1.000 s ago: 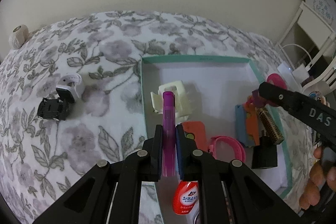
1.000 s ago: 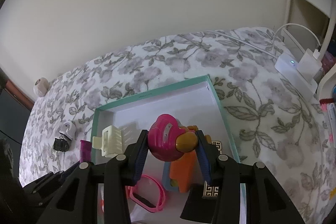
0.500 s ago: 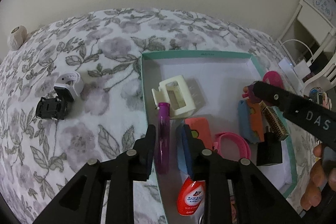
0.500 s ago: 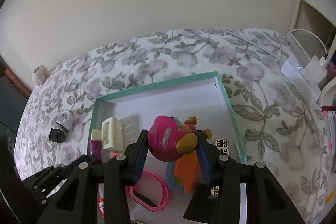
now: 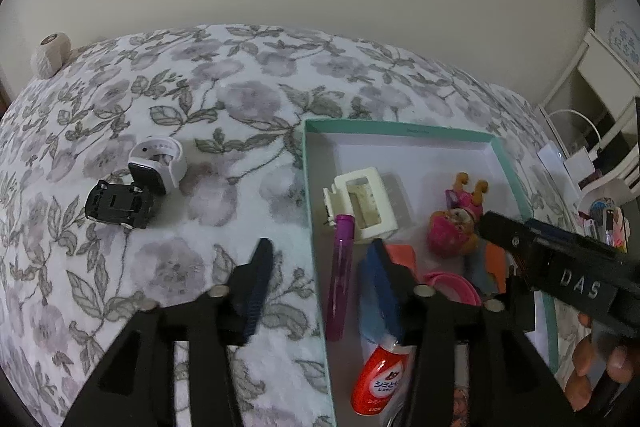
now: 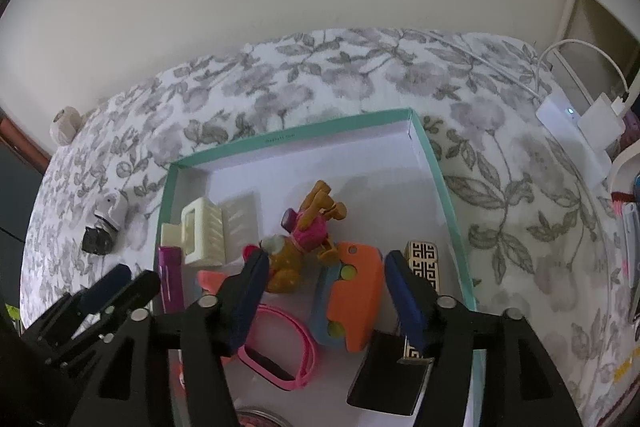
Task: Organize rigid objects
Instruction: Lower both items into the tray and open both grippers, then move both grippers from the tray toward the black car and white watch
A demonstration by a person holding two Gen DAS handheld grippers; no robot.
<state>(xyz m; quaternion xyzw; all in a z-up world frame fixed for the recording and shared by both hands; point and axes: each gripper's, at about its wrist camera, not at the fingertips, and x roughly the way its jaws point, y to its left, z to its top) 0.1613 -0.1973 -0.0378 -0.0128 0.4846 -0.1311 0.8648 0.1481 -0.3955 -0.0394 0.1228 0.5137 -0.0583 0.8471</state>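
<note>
Both the left gripper (image 5: pixel 320 275) and right gripper (image 6: pixel 324 275) are opening, empty, hiding the box (image 6: pixel 436 167) floor beneath

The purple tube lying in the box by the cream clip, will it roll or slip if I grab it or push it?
The purple tube looks round and smooth, so a sideways push would probably roll it, though the cream clip at its far end may stop it. Its glossy surface could slip under a light pinch. It looks rigid, so it should lift without bending.

"DAS" on right claw (image 5: pixel 496 227) (white letters); red tube (image 5: pixel 380 379) Japanese print
</note>
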